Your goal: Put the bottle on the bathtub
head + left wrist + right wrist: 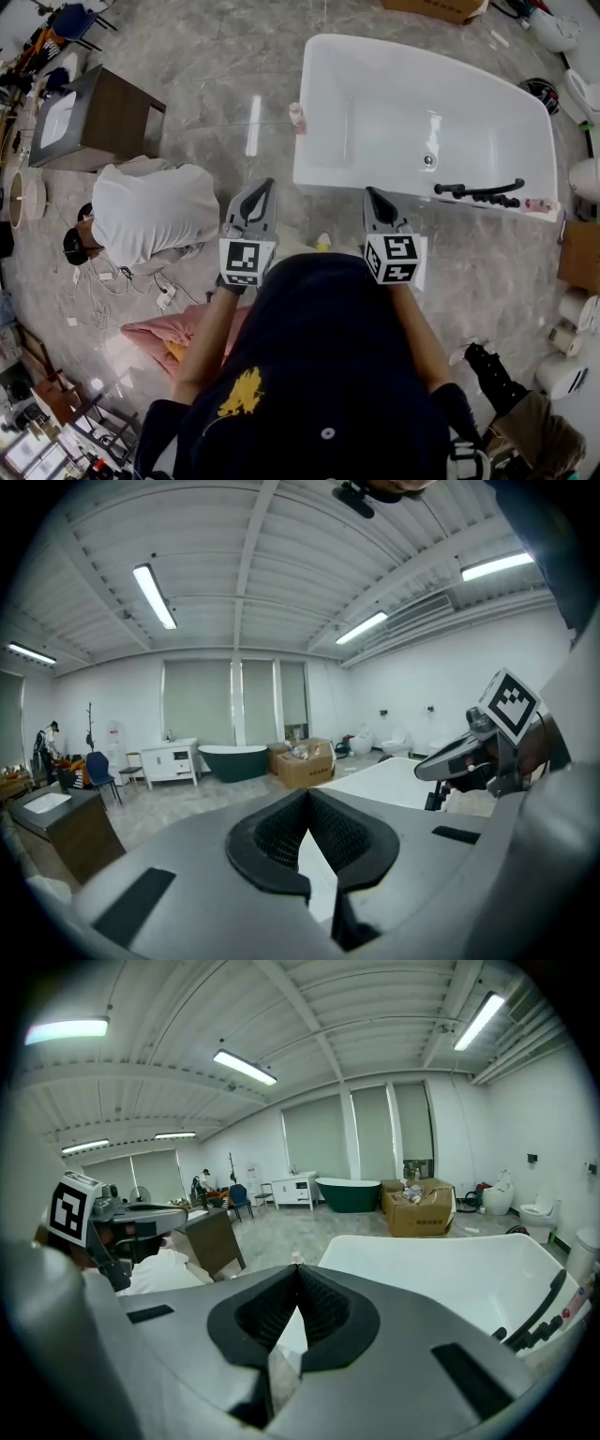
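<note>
Both of your tools have their tips pressed together and carry nothing. The left tool (266, 186) and the right tool (373, 193) hang side by side over the floor, just before the near wall of the white bathtub (375, 103). A small pinkish bottle (297, 116) stands at the far left corner of the bathtub. I cannot tell whether it is on the rim or on the floor just beside it. A small pale thing (323, 242) lies on the floor between the tools, close to your body, and too much of it is hidden to name it.

The first danger, in my judgement, is choosing the wrong thing, because a second small pink thing (537, 203) lies on the right rim near the black faucet (478, 190). The second is the grasp. With the tips together you will only push the bottle, and at a corner it can tip into the tub or fall on the stone floor, so spread the jaws before you come near. The rim looks smooth, and a bottle set down tilted may slide. Mind also the crouching person (150, 211) and the cables (112, 300) at your left when you step.
</note>
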The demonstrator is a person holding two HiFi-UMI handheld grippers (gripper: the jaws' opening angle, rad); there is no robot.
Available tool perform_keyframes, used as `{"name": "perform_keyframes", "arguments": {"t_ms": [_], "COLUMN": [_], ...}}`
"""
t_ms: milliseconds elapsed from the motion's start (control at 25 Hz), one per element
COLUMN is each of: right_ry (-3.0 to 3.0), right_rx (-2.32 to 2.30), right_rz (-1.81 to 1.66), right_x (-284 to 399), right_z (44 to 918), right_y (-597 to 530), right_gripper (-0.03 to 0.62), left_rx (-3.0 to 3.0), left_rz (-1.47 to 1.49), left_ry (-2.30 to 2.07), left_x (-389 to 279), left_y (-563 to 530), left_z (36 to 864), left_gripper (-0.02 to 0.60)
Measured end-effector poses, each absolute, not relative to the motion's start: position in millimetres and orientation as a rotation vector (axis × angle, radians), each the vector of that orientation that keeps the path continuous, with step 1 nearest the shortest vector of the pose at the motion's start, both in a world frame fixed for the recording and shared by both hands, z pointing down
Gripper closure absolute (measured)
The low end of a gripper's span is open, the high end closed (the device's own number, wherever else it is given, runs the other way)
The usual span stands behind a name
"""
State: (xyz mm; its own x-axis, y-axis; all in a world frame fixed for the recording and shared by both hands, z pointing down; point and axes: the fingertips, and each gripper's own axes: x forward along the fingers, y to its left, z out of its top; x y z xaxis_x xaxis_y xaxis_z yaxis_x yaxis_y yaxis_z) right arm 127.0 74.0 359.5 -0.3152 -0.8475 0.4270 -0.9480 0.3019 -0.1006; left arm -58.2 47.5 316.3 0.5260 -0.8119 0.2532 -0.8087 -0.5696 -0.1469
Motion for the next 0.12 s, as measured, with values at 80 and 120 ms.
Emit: {"name": "perform_keyframes", "arguments": {"t_ms": [80, 120], "right_ry": [-2.33, -2.356], "right_rx": [1.591, 1.569], "right_rz": [0.463, 0.45], "right_x": [118, 113], "right_z": [355, 353], "right_y": [62, 56], "right_gripper": [0.592, 0.592], "left_rx": [-2.708, -2.694], "left_rz": [-0.449, -0.443], "left_ry": [1.451, 1.452], "left_x": [-61, -63], "left_y": [40, 36], "left_z": [312, 310], "left_gripper": [0.563, 0.563]}}
